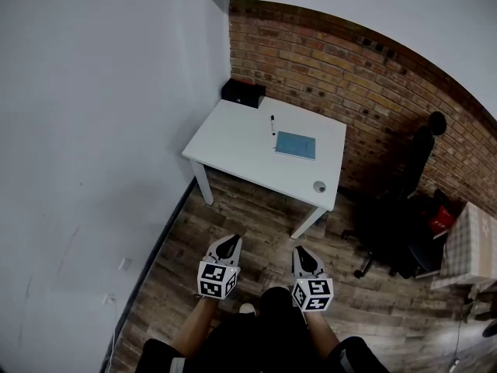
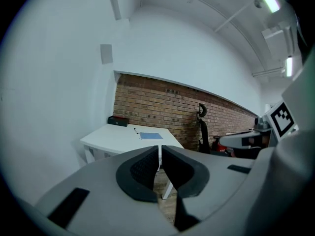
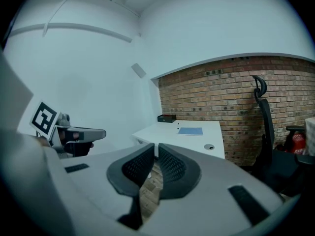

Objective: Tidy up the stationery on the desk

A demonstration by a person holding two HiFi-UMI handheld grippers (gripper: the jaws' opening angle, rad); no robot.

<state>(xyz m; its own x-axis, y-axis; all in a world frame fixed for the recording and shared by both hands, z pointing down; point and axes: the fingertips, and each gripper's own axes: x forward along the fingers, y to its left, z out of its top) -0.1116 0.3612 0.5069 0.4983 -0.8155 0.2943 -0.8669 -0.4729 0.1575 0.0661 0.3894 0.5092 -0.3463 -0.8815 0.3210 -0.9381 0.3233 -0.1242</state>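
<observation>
Left claw (image 1: 229,241) and right claw (image 1: 304,252) pressed together, empty, well short of bench (image 1: 233,142). On bench: black box (image 1: 242,93), pen (image 1: 272,124), blue notebook (image 1: 296,144). Beside bench: office chair (image 1: 404,208).

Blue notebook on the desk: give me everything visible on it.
The blue notebook is a thin pale-blue rectangle, apparently closed, lying flat on the white desk, toward its right side in the head view. A pen lies beside its upper-left corner; contact can't be told. Nothing rests on it.
</observation>
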